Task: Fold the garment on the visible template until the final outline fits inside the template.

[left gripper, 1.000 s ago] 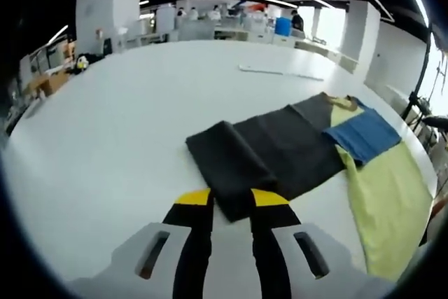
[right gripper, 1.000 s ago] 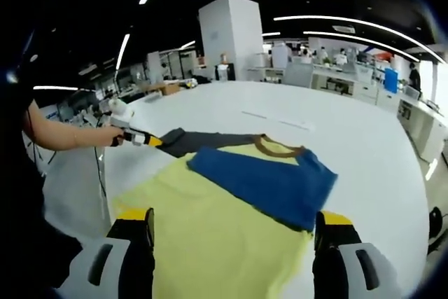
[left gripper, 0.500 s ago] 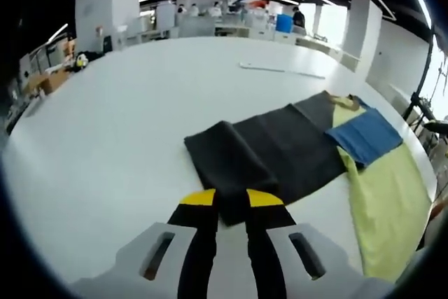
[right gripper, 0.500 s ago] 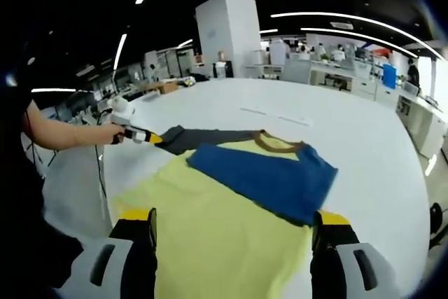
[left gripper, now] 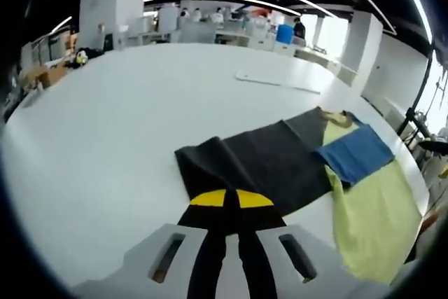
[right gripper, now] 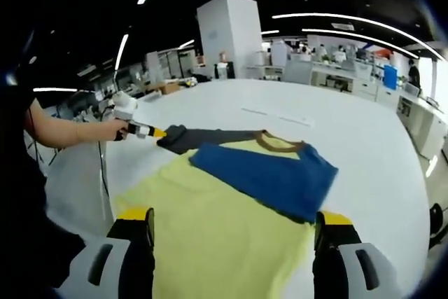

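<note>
Closing my left gripper point(left gripper: 232, 199) over the last second, I now have its jaws clamped on the dark sleeve point(left gripper: 241, 166) of the shirt point(right gripper: 231, 222) near the table point(left gripper: 105, 124) edge, ready to fold, while my right gripper point(right gripper: 231, 225) hovers apart.

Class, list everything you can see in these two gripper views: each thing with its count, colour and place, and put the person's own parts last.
garment: one, yellow body, brown collar, a blue sleeve folded over it and a dark grey sleeve stretched out sideways, lying flat on the table.
table: one, white, under the garment.
flat strip: one, white, on the table beyond the garment.
blue bin: one, far behind the table.
left hand-held gripper: one, yellow-tipped black jaws, shut on the dark sleeve's end.
right hand-held gripper: one, jaws wide apart, over the yellow body.
person's forearm: one, holding the left hand-held gripper.
</note>
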Demonstrator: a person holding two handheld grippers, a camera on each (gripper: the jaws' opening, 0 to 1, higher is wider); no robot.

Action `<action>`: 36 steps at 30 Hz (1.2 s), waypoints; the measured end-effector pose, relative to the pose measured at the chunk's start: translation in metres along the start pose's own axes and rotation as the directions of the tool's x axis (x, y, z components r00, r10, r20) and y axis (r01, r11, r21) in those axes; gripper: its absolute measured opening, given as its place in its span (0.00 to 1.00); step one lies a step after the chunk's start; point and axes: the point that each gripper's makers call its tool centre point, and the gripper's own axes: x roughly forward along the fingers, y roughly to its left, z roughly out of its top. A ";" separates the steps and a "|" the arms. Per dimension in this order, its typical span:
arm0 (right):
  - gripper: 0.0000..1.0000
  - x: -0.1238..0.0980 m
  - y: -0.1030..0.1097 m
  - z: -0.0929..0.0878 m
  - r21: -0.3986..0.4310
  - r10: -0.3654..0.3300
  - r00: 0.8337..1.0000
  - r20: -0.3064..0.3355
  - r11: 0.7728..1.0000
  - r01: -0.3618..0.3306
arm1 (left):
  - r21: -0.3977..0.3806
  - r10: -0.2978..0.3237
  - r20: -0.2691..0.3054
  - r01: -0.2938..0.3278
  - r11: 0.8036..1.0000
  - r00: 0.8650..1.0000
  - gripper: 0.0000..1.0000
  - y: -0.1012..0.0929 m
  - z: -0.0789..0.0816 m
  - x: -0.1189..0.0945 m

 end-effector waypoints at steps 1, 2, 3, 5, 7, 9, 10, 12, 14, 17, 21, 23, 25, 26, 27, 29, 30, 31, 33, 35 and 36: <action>0.94 0.000 0.000 -0.001 -0.003 -0.002 1.000 -0.002 1.000 0.002 | 0.005 -0.004 0.007 0.004 1.000 1.000 0.00 -0.003 0.003 -0.001; 0.94 -0.001 0.000 -0.002 -0.004 -0.003 1.000 -0.003 1.000 0.003 | 0.006 -0.006 0.009 0.006 1.000 1.000 0.00 -0.005 0.005 -0.001; 0.94 -0.001 0.000 -0.002 -0.002 -0.001 1.000 -0.003 1.000 0.001 | 0.005 -0.009 0.017 0.009 1.000 1.000 0.00 -0.007 0.008 -0.001; 0.94 -0.001 0.002 -0.001 0.001 0.004 1.000 0.005 1.000 -0.004 | -0.003 -0.023 0.035 0.023 1.000 0.999 0.00 -0.013 0.014 -0.002; 0.94 -0.002 0.003 -0.001 0.001 0.009 1.000 0.006 1.000 -0.009 | -0.003 -0.028 0.044 0.029 1.000 0.999 0.00 -0.016 0.018 -0.002; 0.94 -0.002 0.004 -0.001 -0.001 0.008 1.000 0.008 1.000 -0.008 | 0.005 -0.038 0.053 0.038 0.999 0.998 0.00 -0.022 0.024 -0.001; 0.94 -0.003 0.004 -0.002 -0.001 0.008 1.000 0.007 1.000 -0.008 | 0.002 -0.045 0.057 0.045 0.999 0.997 0.00 -0.025 0.026 -0.001; 0.94 -0.004 0.004 -0.002 0.000 0.007 1.000 0.010 1.000 -0.007 | -0.003 -0.059 0.077 0.059 0.998 0.995 0.00 -0.032 0.033 -0.001; 0.94 -0.004 0.004 -0.002 0.005 0.007 1.000 0.011 1.000 -0.007 | -0.006 -0.067 0.092 0.068 0.998 0.994 0.00 -0.039 0.039 -0.001; 0.94 -0.005 0.005 -0.003 0.005 0.012 1.000 0.008 1.000 -0.012 | -0.004 -0.082 0.108 0.083 0.997 0.991 0.00 -0.049 0.046 0.001; 0.95 -0.007 0.009 -0.004 -0.007 0.017 1.000 0.007 1.000 -0.017 | -0.004 -0.102 0.134 0.104 0.995 0.986 0.00 -0.061 0.055 0.003; 0.95 -0.008 0.008 -0.005 -0.008 0.011 1.000 0.004 1.000 -0.011 | -0.014 -0.125 0.144 0.128 0.992 0.982 0.00 -0.068 0.059 0.003; 0.95 -0.010 0.009 -0.006 -0.024 0.002 1.000 -0.006 1.000 -0.002 | -0.019 -0.140 0.159 0.145 0.989 0.977 0.00 -0.074 0.063 0.003; 0.95 -0.011 0.008 -0.007 -0.024 0.002 1.000 -0.007 1.000 -0.002 | -0.016 -0.146 0.160 0.150 0.989 0.976 0.00 -0.077 0.064 0.003; 0.94 -0.012 0.008 -0.007 -0.023 0.001 1.000 -0.008 1.000 -0.002 | -0.013 -0.150 0.160 0.154 0.988 0.976 0.00 -0.080 0.065 0.004; 0.94 -0.013 0.008 -0.008 -0.020 -0.002 1.000 -0.008 1.000 0.001 | -0.011 -0.162 0.163 0.166 0.986 0.973 0.00 -0.085 0.066 0.005; 0.94 -0.014 0.008 -0.009 -0.020 -0.004 1.000 -0.008 1.000 0.004 | -0.009 -0.168 0.163 0.172 0.985 0.972 0.00 -0.089 0.067 0.005; 0.94 -0.014 0.008 -0.009 -0.019 -0.006 1.000 -0.008 1.000 0.006 | -0.006 -0.171 0.163 0.174 0.985 0.972 0.00 -0.091 0.067 0.005; 0.94 -0.014 0.009 -0.010 -0.017 -0.008 1.000 -0.007 1.000 0.008 | 0.004 -0.180 0.166 0.182 0.983 0.970 0.00 -0.097 0.069 0.007; 0.95 -0.014 0.011 -0.012 -0.026 -0.002 1.000 -0.014 1.000 0.002 | 0.004 -0.184 0.169 0.186 0.983 0.968 0.00 -0.100 0.072 0.009; 0.95 -0.014 0.012 -0.013 -0.031 0.000 1.000 -0.020 1.000 0.000 | 0.006 -0.195 0.176 0.197 0.980 0.965 0.00 -0.104 0.074 0.010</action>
